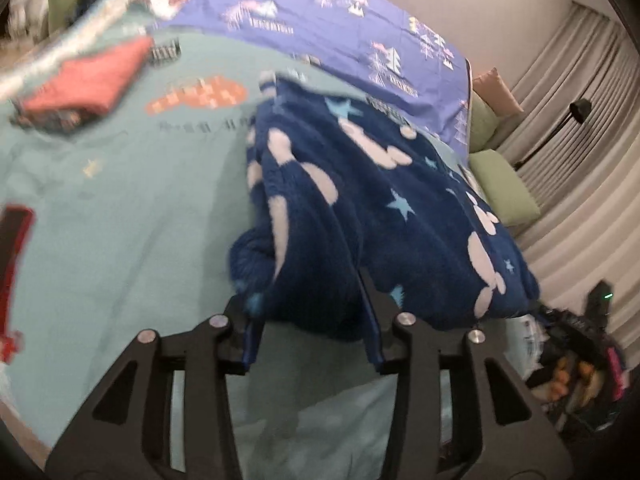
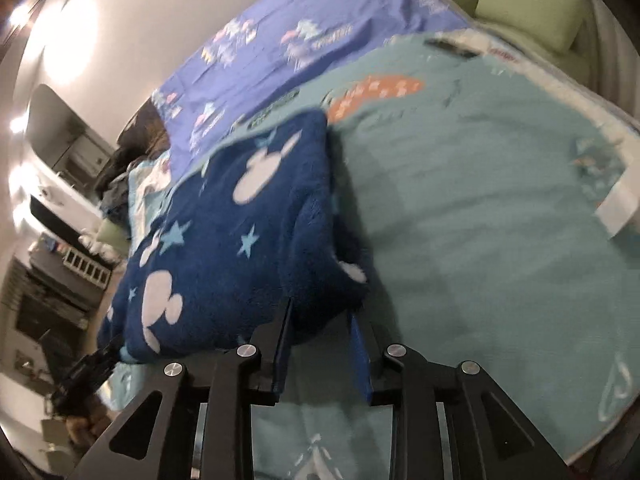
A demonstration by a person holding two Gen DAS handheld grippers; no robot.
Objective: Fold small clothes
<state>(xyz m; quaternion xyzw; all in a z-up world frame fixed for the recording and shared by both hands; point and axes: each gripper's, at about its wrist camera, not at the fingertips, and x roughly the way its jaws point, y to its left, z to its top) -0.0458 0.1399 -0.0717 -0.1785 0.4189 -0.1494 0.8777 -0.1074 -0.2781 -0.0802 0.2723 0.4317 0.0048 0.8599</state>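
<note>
Left wrist view: left gripper (image 1: 310,308) jaws part-open, clamped on a fold of navy fleece garment (image 1: 360,200); cloth raised over teal bedspread (image 1: 120,200); folded pink garment (image 1: 88,80) well apart.
Right wrist view: right gripper (image 2: 320,328) jaws narrow, pinching garment's near corner; purple sheet (image 2: 300,40) beyond.

Bed (image 2: 500,200) open across teal cover toward right edge. Obstructed centrally by raised navy fleece garment (image 1: 360,200). Folded red garment (image 1: 88,80) near far left corner; green cushions (image 1: 504,192) beyond far edge.
</note>
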